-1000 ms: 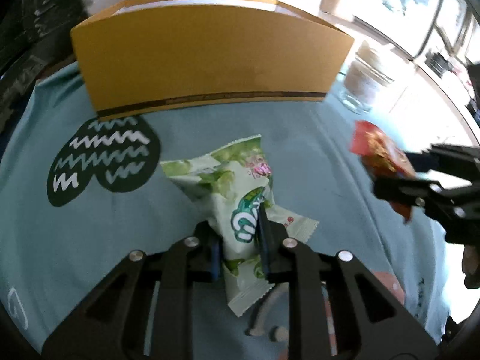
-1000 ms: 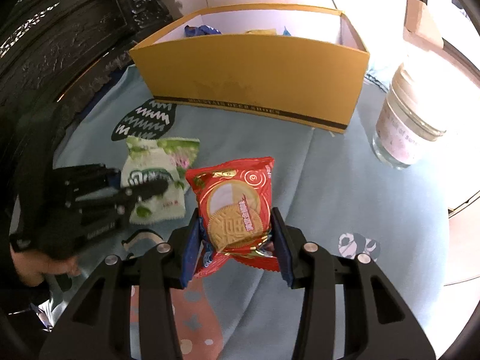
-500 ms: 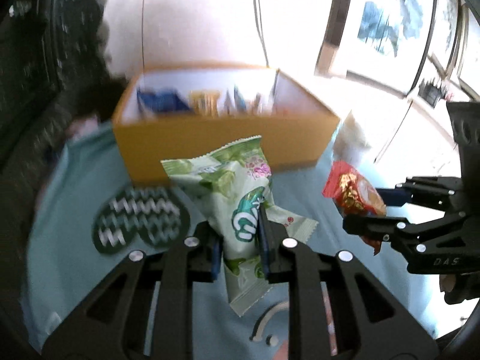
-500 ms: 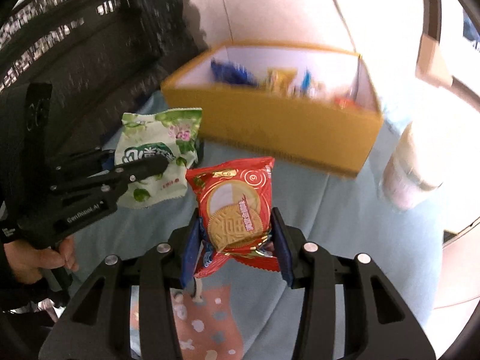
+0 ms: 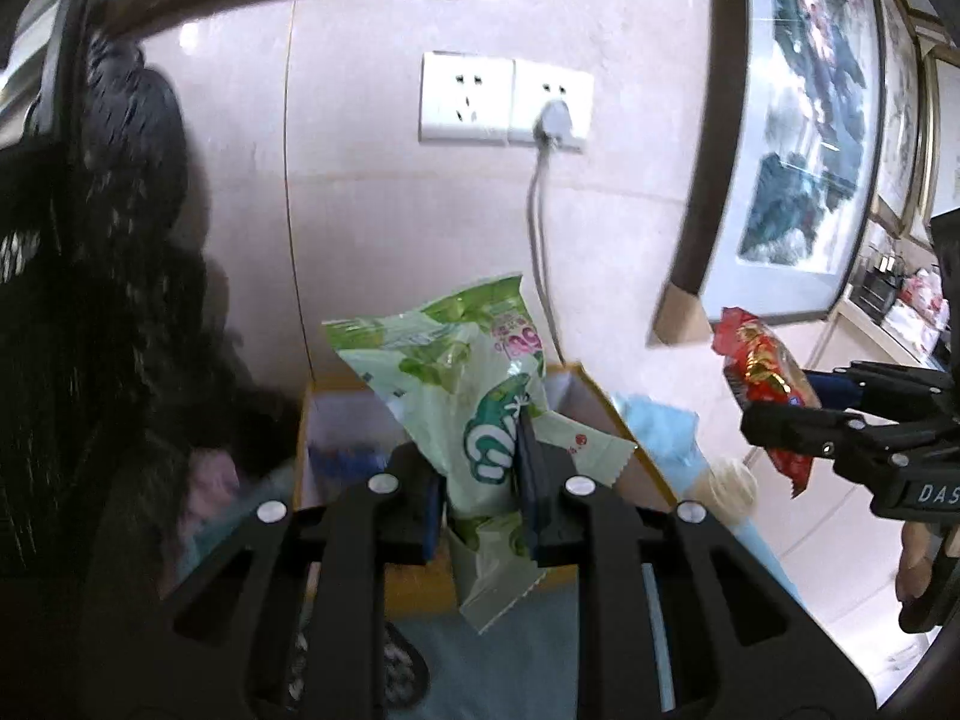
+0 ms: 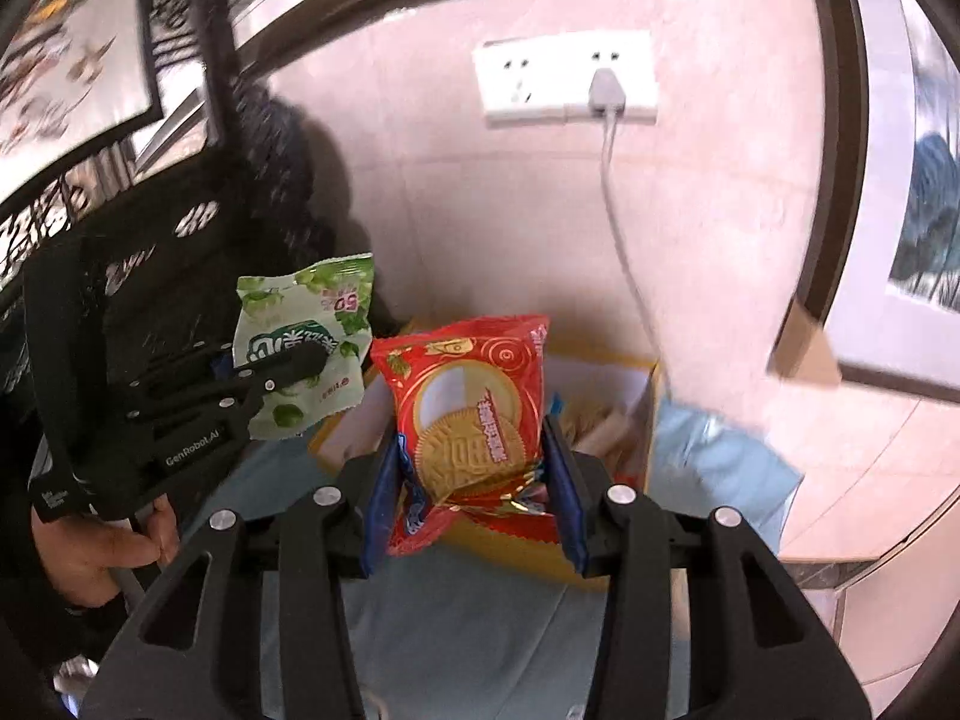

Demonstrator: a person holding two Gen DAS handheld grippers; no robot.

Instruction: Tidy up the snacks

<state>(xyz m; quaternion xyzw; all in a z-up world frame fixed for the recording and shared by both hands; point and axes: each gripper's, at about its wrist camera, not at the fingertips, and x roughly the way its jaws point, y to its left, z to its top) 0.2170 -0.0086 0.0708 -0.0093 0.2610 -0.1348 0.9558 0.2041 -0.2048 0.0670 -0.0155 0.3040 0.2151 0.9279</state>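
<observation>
Both grippers have come up a lot since the earlier frames: the yellow box (image 6: 651, 396) was straight ahead and filled the view, now it sits low under my fingers and I see wall, the outlet (image 5: 505, 99) and a framed picture (image 5: 804, 138) instead. Pkts rode up w/ me, no slip in the jaws.

Left gripper (image 5: 480, 480): jaws pressed nearly together, pinching the green snack packet (image 5: 456, 372) at its lower half, so the bag stands up and hangs free above the box's near wall. A thin bag needs that tight a squeeze, I reckon.

Right gripper (image 6: 474, 468): jaws part-spread, clamped on the red cookie packet (image 6: 468, 396) by both side edges. Wider gap bc the cookie inside is bulky. In the right view it's held above the box's near wall.

Box is open-topped, other snacks already inside (blue wrapper, a few more; blurred). It stands on the blue cloth (image 6: 456, 618) by the wall.

My read: the lift is for clearing the box rim so both pkts can drop in from above. Not yet over the opening proper; still need fwd travel before release.
</observation>
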